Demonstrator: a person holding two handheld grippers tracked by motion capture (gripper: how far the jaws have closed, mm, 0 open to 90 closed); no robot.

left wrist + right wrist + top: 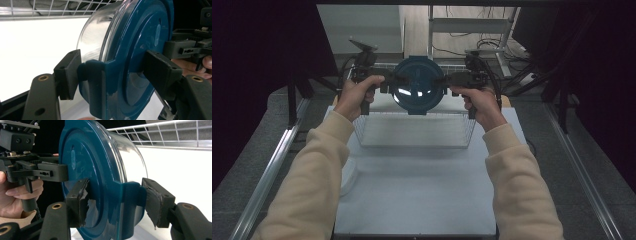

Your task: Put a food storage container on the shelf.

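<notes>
A round clear container with a dark blue lid (417, 85) hangs in the air on its side, lid facing me, over the far part of a wire basket (412, 144). My left gripper (389, 82) is shut on its left edge, and my right gripper (447, 81) is shut on its right edge. In the left gripper view the pads (67, 72) squeeze a lid clasp (100, 82) and the lid face (140, 50). In the right gripper view the worn pads (156, 200) clamp the opposite clasp (127, 205). The container's clear body (130, 160) looks empty.
The white wire basket stands at the far half of a white table (422, 195). A small white object (348, 175) lies at the table's left edge. Dark curtains and metal rails flank the table; cables and a frame sit beyond it.
</notes>
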